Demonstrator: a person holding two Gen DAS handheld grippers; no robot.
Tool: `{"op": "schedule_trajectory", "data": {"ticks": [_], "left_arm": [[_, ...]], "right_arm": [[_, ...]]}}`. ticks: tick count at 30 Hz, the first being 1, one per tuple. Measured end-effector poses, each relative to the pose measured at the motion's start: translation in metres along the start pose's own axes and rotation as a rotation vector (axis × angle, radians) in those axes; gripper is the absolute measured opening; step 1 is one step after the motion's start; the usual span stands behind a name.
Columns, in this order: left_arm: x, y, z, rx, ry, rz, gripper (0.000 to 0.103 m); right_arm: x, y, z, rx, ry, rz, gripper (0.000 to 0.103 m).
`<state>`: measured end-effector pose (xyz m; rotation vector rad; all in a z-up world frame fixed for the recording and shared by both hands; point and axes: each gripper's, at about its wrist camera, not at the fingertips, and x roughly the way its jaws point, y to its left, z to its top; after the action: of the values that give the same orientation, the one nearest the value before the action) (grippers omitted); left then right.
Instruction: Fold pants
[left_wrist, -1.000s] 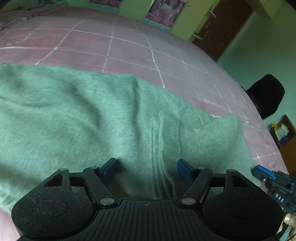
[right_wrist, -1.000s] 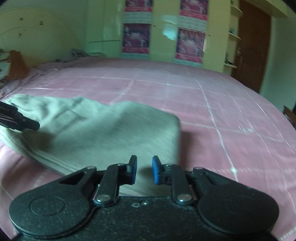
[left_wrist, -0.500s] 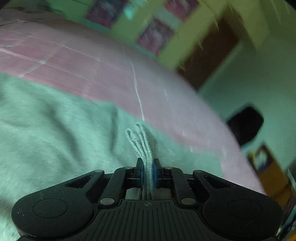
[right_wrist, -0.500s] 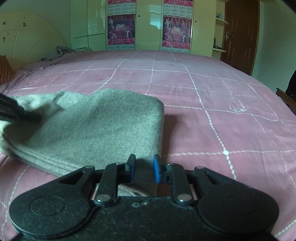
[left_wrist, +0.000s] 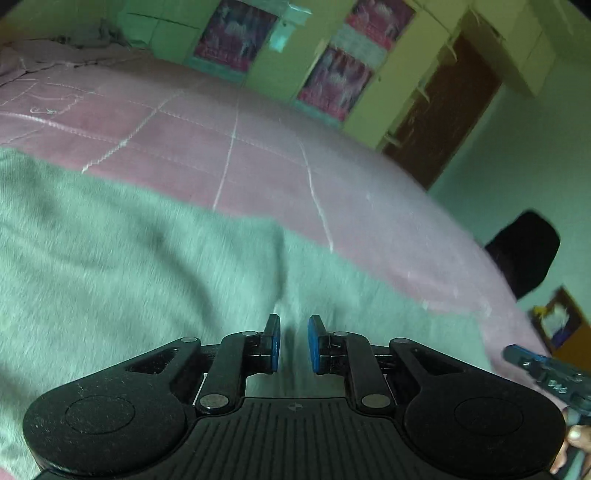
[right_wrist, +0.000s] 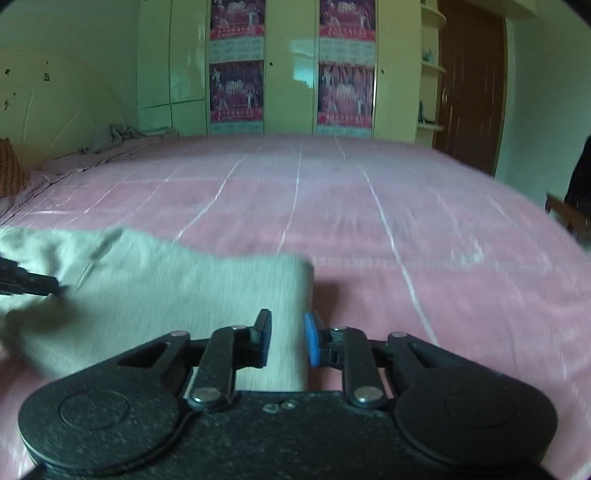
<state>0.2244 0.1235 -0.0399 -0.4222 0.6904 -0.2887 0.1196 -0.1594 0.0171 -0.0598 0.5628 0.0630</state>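
Pink checked bedsheet covering the bed; posters hanging on pale wardrobe doors; brown door standing at right.

Home bedroom. Wide bed under pink checked bedspread; wardrobe with posters; brown door.

Both wrist views look low and close over the grey pants toward the wardrobe beyond the pink bed; the left view is tilted, the right level.
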Motion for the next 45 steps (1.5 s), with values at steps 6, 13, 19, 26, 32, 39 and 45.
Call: {"op": "schedule_trajectory", "data": {"ticks": [6,13,19,26,32,39,45], "left_arm": [[0.04,-0.007,0.009,0.033,0.127,0.035,0.027],[0.043,0.002,0.004,-0.009,0.122,-0.02,0.027],[0.006,0.003,0.007,-0.021,0.027,-0.011,0.027],[-0.107,0.072,-0.005,-0.136,-0.224,0.199,0.093],[-0.149,0.171,-0.009,-0.415,-0.276,0.253,0.094],[-0.08,0.231,0.014,-0.57,-0.23,0.019,0.086],[-0.089,0.223,0.003,-0.549,-0.45,-0.074,0.029]], "right_arm": [[0.057,0.003,0.03,-0.03,0.061,-0.013,0.018],[0.055,-0.004,0.012,0.011,0.099,-0.025,0.018],[0.033,0.006,-0.013,-0.077,0.105,-0.037,0.02],[0.008,-0.008,-0.03,-0.067,0.128,0.013,0.03],[-0.014,-0.03,-0.032,0.022,0.048,-0.005,0.043],[-0.007,-0.048,-0.04,0.121,0.082,-0.014,0.044],[-0.007,-0.046,-0.044,0.101,0.086,-0.049,0.043]]}}
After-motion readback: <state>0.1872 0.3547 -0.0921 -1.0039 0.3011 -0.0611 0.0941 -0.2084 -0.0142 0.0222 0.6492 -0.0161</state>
